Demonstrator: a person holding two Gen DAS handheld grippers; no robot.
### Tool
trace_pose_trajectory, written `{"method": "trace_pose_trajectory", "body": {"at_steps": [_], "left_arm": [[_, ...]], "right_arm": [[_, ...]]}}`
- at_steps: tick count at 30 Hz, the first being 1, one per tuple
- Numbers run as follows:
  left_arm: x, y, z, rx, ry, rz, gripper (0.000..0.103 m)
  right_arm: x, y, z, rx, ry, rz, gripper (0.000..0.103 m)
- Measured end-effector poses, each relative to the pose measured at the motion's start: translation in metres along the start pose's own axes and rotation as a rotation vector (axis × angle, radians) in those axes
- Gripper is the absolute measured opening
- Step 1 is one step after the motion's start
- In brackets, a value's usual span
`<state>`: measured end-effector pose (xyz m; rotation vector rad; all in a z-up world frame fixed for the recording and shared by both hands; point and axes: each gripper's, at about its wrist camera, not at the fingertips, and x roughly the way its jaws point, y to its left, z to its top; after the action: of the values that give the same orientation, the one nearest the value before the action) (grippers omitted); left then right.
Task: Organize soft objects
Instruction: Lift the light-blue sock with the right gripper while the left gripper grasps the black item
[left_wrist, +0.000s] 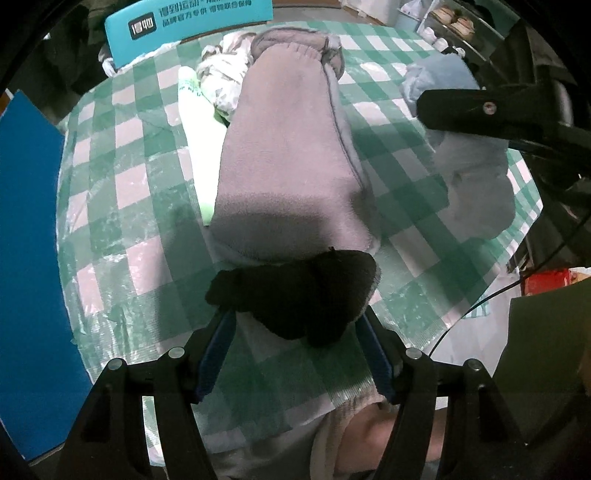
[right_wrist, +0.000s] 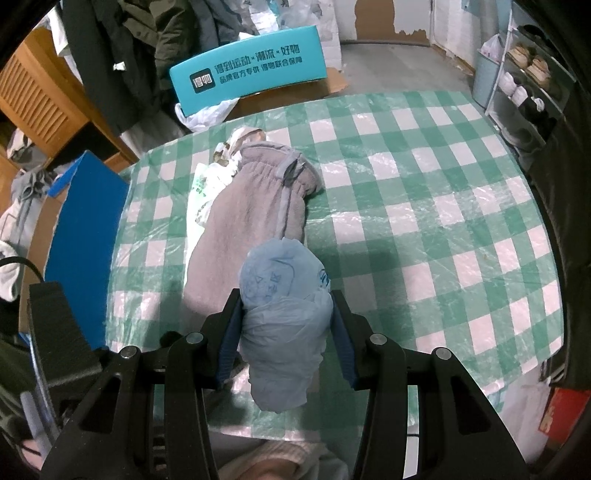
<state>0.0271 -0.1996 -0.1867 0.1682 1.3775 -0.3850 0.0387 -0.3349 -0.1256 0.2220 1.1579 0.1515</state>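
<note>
While both hand-held grippers hang over the checked table (right_wrist: 424, 192), each has cloth between its fingers.

Left hand-held gripper (left_wrist: 295, 325): jaws wide, a black sock (left_wrist: 299, 291) lying across the fingertips; cannot tell if the pads press it. Right hand-held gripper (right_wrist: 286, 325): narrower, clamped on a pale blue bundle (right_wrist: 282, 295). Grey fleece garment (right_wrist: 251, 221) lies flat on the table, running toward 12 o'clock from both grippers, a white-green bag (right_wrist: 199, 195) touching its 9 o'clock side. Teal box (right_wrist: 247, 74) beyond the table at 11 o'clock.
</note>
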Motion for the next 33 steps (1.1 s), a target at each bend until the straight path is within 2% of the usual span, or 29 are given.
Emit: {"method": "trace_pose_trajectory", "body": {"at_steps": [3,6,7,12,20,33], "left_arm": [[0.005,0.003,0.0,-0.007,0.009,-0.007,0.067],[0.007,0.004,0.0,-0.012,0.014,-0.024,0.053],[0.008,0.004,0.001,-0.011,0.015,-0.031,0.045],[0.002,0.003,0.001,-0.002,0.006,-0.023,0.035],[-0.02,0.007,-0.001,-0.022,-0.033,-0.019,0.034],[-0.055,0.03,0.004,-0.074,-0.142,0.014,0.034]], "right_arm": [[0.002,-0.001,0.001,0.005,0.003,0.001,0.045],[0.002,-0.001,0.001,0.005,0.003,0.002,0.045],[0.003,-0.001,0.001,0.006,0.004,0.003,0.045],[0.003,-0.001,0.002,0.004,0.005,0.001,0.045],[0.002,0.005,0.002,-0.009,-0.004,0.004,0.045],[-0.016,0.019,0.002,-0.049,-0.041,0.014,0.045]]}}
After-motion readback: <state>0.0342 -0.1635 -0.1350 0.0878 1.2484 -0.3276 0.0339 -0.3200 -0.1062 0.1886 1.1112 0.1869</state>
